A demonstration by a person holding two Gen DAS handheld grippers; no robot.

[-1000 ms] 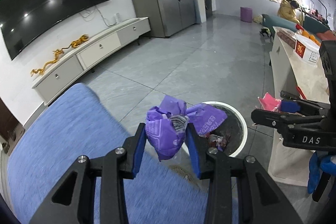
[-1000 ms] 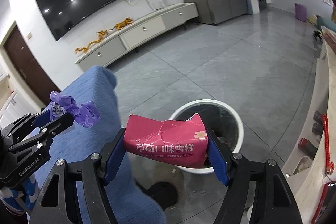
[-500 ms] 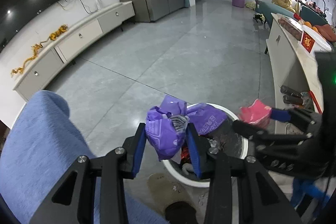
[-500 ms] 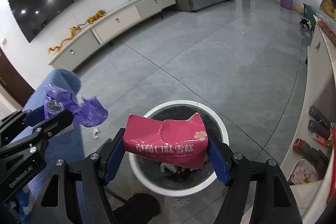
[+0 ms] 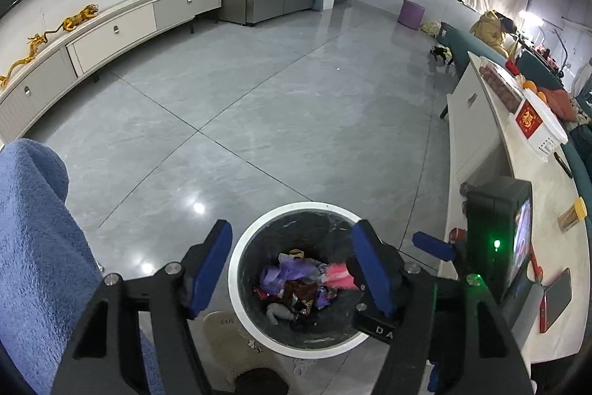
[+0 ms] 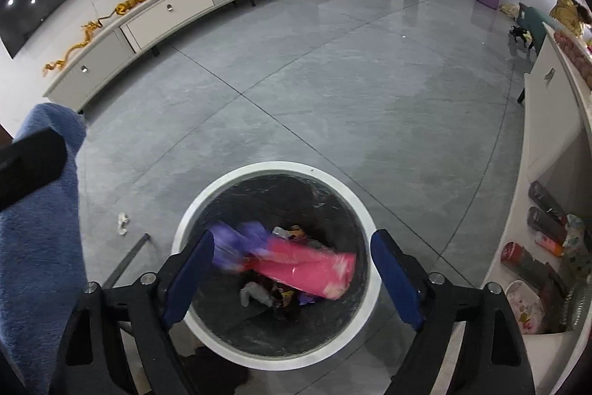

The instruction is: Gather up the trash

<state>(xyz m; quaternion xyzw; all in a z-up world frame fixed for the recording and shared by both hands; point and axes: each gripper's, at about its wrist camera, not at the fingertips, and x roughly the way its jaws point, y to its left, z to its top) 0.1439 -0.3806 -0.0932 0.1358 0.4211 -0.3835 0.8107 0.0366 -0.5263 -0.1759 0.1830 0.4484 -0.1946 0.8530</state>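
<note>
From your left wrist camera, your left gripper [image 5: 292, 261] stands released, its blue pads spread wide with nothing between them. Directly below the gap sits the white-rimmed trash bin [image 5: 236, 269], lined in black. Inside it the purple wrapper [image 5: 285, 274] lies near the centre of the heap, and the pink packet [image 5: 338, 278] lies at about 3 o'clock from it, just under the right pad. Darker scraps and a grey crumpled piece [image 5: 279, 311] lie toward 6 o'clock in the bin. Your right gripper [image 5: 431, 245] shows at the 3 o'clock edge, only one blue fingertip visible, beside the long worktop [image 5: 536, 180]. A blue upholstered seat [image 5: 33, 247] fills the 9 o'clock side.

From your right wrist camera, your right gripper [image 6: 292, 273] is likewise released, pads far apart and empty. The trash bin [image 6: 192, 210] lies straight beneath it. The pink packet [image 6: 307, 269], blurred, lies inside the bin between the two pads but touching neither, and the purple wrapper [image 6: 236, 243], also blurred, lies at its 10 o'clock, close to the left pad. A small white scrap [image 6: 123, 223] lies on the grey tile floor [image 6: 333, 80] at the bin's 9 o'clock, near the blue upholstered seat [image 6: 37, 247].
</note>
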